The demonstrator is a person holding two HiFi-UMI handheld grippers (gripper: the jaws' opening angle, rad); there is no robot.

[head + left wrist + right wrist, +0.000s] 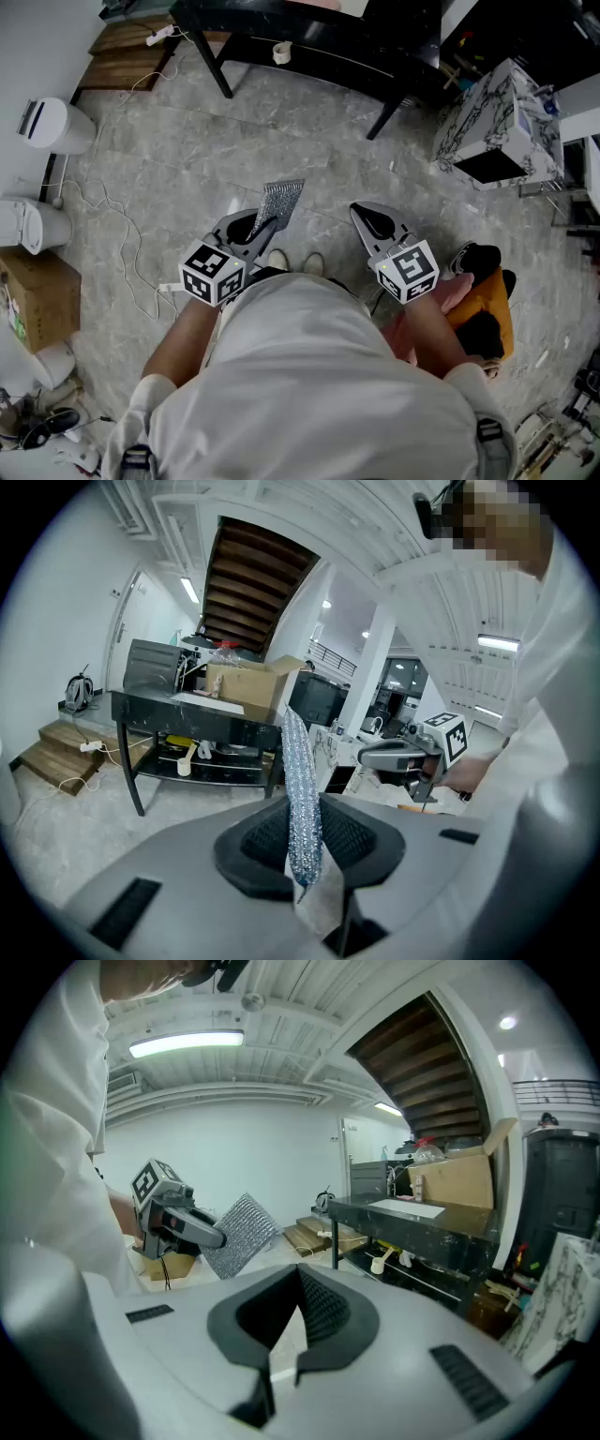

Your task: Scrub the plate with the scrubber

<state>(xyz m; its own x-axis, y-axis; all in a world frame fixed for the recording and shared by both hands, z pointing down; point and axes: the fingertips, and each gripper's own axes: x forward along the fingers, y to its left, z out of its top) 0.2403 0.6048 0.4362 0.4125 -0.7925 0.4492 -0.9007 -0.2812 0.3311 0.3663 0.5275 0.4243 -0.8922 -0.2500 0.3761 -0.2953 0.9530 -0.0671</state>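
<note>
Nothing here you can actually read. Your left cube (214, 273) and right cube (410, 270) only show square markers, and the box (33, 298) at 9 o'clock has print that's too small.

Cluttered workroom, marble floor (309, 155), black table (323, 58), cardboard box (37, 302), wooden steps (127, 52)

The scrubber (279, 202) is a flat, silvery, glittering mesh sheet, roughly rectangular. It is clamped by its lower edge between the jaws of the left gripper (253, 230) and juts out toward 1 o'clock in the head view. In the left gripper view it shows edge-on, standing toward 12 o'clock.
</note>
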